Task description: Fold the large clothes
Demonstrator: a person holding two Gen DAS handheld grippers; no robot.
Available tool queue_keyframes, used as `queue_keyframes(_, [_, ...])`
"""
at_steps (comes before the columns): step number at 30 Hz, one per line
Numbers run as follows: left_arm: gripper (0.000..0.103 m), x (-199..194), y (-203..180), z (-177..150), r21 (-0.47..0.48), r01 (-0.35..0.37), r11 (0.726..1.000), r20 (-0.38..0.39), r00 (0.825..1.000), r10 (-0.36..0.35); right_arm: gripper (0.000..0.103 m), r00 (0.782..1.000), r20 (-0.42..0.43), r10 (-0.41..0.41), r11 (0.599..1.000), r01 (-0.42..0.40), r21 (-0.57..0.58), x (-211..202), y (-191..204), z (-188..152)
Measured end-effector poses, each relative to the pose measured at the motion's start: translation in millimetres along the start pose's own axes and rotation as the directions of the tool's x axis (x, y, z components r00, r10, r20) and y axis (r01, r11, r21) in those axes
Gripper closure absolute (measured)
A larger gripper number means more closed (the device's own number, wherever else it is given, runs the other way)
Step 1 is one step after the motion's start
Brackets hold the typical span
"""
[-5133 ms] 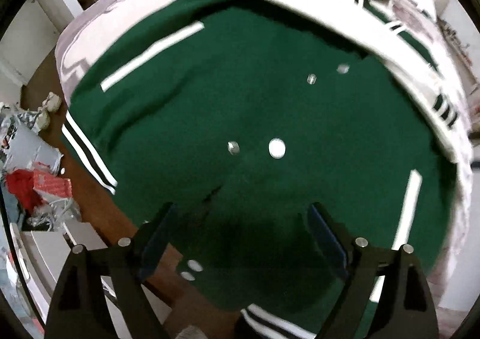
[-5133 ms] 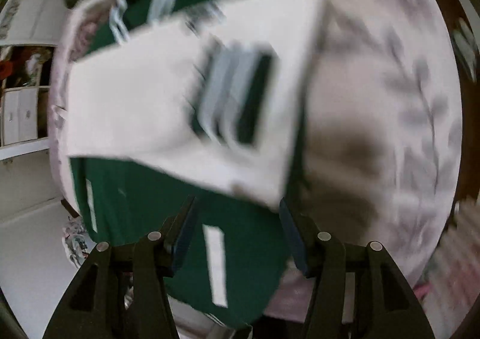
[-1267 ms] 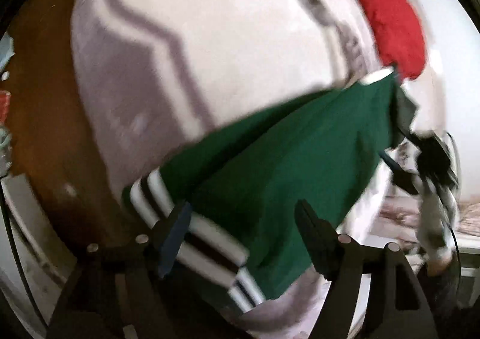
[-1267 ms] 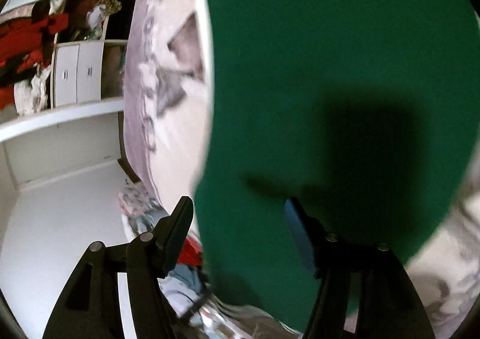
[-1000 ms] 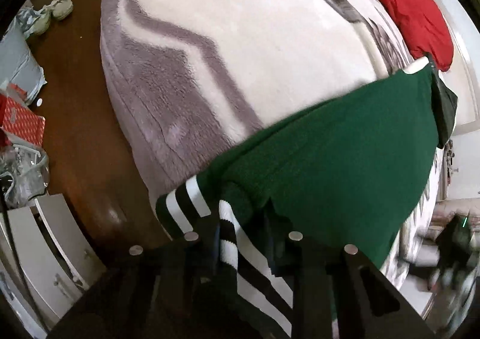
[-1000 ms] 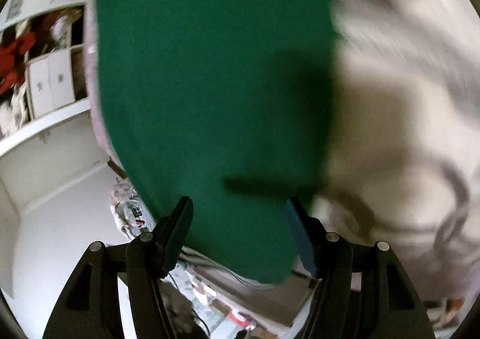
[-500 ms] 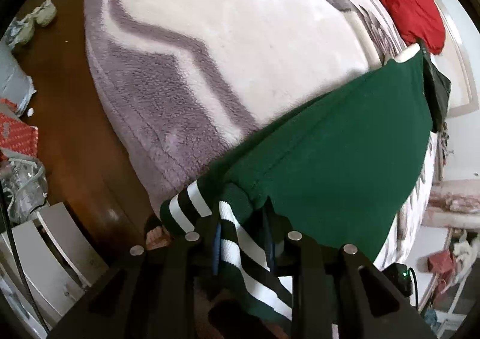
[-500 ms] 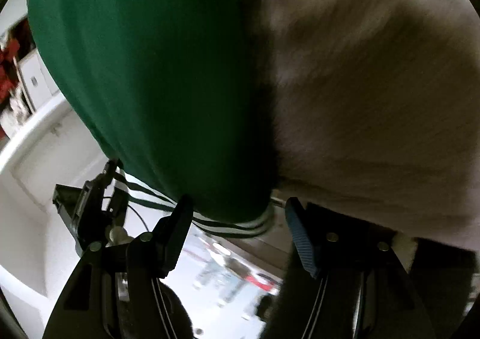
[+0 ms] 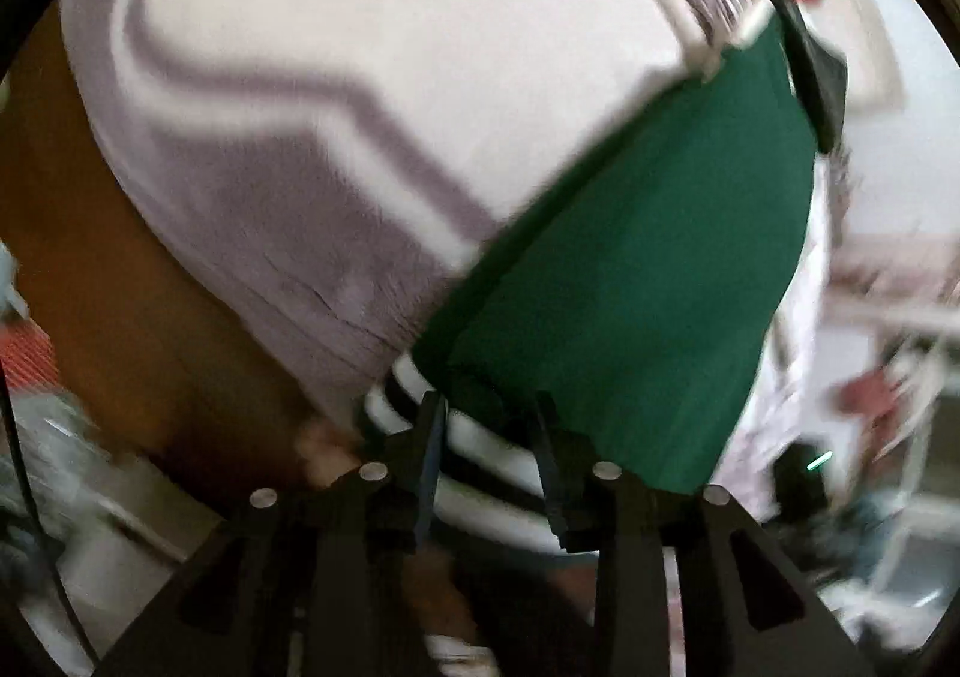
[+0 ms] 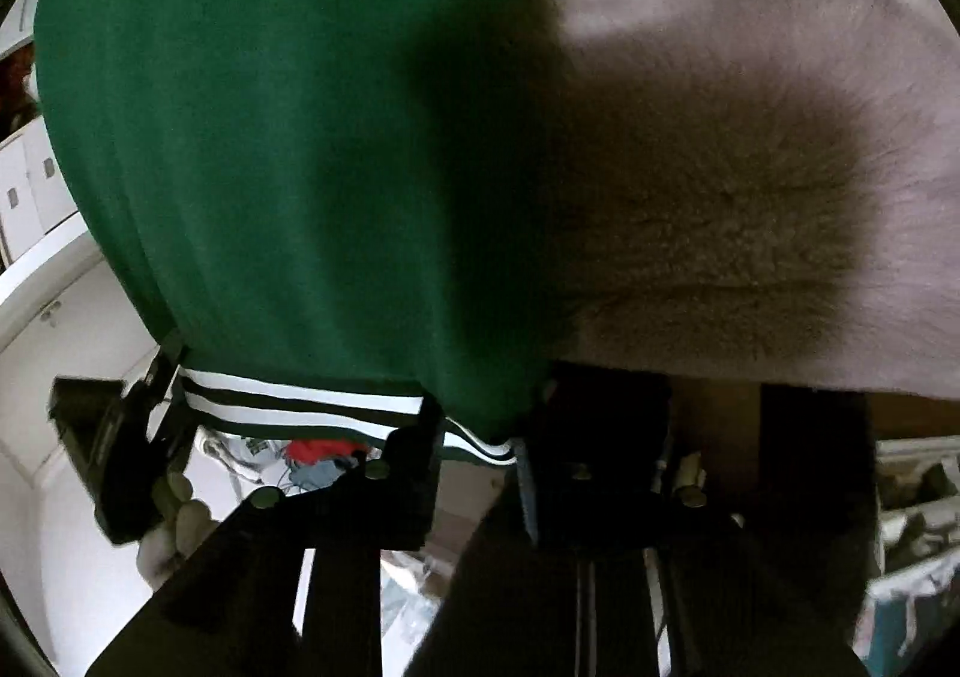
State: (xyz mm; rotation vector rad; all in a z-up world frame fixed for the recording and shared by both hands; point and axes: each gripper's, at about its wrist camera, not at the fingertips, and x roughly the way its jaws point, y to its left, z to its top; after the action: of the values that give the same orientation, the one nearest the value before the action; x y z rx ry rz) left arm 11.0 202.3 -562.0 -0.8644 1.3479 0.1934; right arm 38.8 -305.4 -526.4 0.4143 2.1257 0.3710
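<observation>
Grey-and-white fleece blanket (image 9: 336, 95) covers the bed; a green jacket (image 9: 648, 269) lies folded across it, its striped hem (image 9: 480, 437) hanging over the blanket's near edge. Left gripper (image 9: 489, 407) has the hem between its fingers, jaws just eased wider; blur makes it unclear whether the pads still press. Right gripper (image 10: 477, 428), jaws just closing, is clamped on the jacket's hem corner at the blanket edge.

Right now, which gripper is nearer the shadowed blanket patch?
Right: jaws, just closing, straddle hem corner beside that patch. Left, jaws just eased open around hem, is at its other end.
</observation>
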Motion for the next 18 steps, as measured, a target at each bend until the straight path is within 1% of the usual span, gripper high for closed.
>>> queue_keyframes(1, [0.073, -14, -11, 2, 0.053, -0.061, 0.997, 0.023, 0.998, 0.06, 0.057, 1.0, 0.021, -0.006, 1.0, 0.006, -0.003, -12, 4, -3])
queue_keyframes(2, [0.071, -29, -23, 6, 0.104, -0.116, 0.988, 0.056, 0.992, 0.11, 0.052, 0.999, 0.05, -0.003, 1.0, 0.003, -0.008, -27, 8, -3])
queue_keyframes(3, [0.061, -39, -32, 10, 0.129, -0.138, 0.982, 0.081, 0.988, 0.128, 0.052, 0.996, 0.089, 0.005, 1.0, -0.004, -0.02, -44, 14, -6])
queue_keyframes(4, [0.047, -50, -43, 19, 0.145, -0.157, 0.977, 0.111, 0.984, 0.142, 0.051, 0.99, 0.139, 0.003, 0.999, 0.002, -0.036, -68, 23, -6])
queue_keyframes(5, [0.044, -57, -52, 28, 0.154, -0.149, 0.977, 0.131, 0.983, 0.129, 0.049, 0.984, 0.176, 0.005, 0.999, 0.003, -0.042, -84, 28, -6])
queue_keyframes(6, [0.043, -61, -64, 42, 0.17, -0.117, 0.978, 0.142, 0.985, 0.093, 0.049, 0.978, 0.206, 0.013, 0.999, -0.003, -0.045, -98, 31, -2])
queue_keyframes(7, [0.043, -60, -74, 54, 0.186, -0.095, 0.978, 0.146, 0.987, 0.069, 0.049, 0.967, 0.252, 0.032, 0.999, -0.021, -0.049, -118, 35, 5])
queue_keyframes(9, [0.043, -53, -109, 90, 0.221, -0.077, 0.972, 0.169, 0.985, 0.039, 0.049, 0.947, 0.312, 0.071, 0.997, -0.055, -0.06, -150, 42, 24])
queue_keyframes(10, [0.043, -48, -126, 105, 0.241, -0.063, 0.969, 0.19, 0.982, 0.016, 0.049, 0.933, 0.348, 0.09, 0.995, -0.069, -0.074, -167, 47, 39])
queue_keyframes(11, [0.043, -42, -148, 123, 0.269, -0.04, 0.962, 0.21, 0.978, -0.018, 0.049, 0.921, 0.378, 0.093, 0.994, -0.068, -0.08, -179, 52, 51])
queue_keyframes(12, [0.043, -33, -171, 141, 0.298, -0.014, 0.955, 0.223, 0.973, -0.055, 0.049, 0.907, 0.412, 0.09, 0.995, -0.062, -0.081, -192, 53, 67])
queue_keyframes(13, [0.043, -25, -189, 156, 0.318, 0.0, 0.948, 0.237, 0.968, -0.079, 0.049, 0.885, 0.457, 0.09, 0.995, -0.06, -0.079, -208, 54, 86])
queue_keyframes(14, [0.044, -16, -210, 173, 0.342, 0.009, 0.94, 0.248, 0.964, -0.1, 0.049, 0.855, 0.509, 0.096, 0.995, -0.064, -0.079, -223, 55, 105])
queue_keyframes(15, [0.047, -3, -235, 193, 0.373, 0.014, 0.928, 0.261, 0.958, -0.119, 0.05, 0.835, 0.541, 0.099, 0.995, -0.068, -0.078, -235, 61, 122])
queue_keyframes(16, [0.069, 6, -247, 204, 0.396, 0.009, 0.918, 0.264, 0.957, -0.123, 0.054, 0.806, 0.582, 0.104, 0.994, -0.072, -0.079, -246, 63, 139])
queue_keyframes(17, [0.082, 22, -267, 218, 0.427, -0.014, 0.904, 0.261, 0.959, -0.108, 0.069, 0.787, 0.608, 0.11, 0.994, -0.08, -0.077, -256, 63, 159])
queue_keyframes(18, [0.089, 41, -288, 237, 0.457, -0.039, 0.889, 0.25, 0.964, -0.087, 0.075, 0.782, 0.613, 0.112, 0.994, -0.085, -0.073, -280, 48, 190])
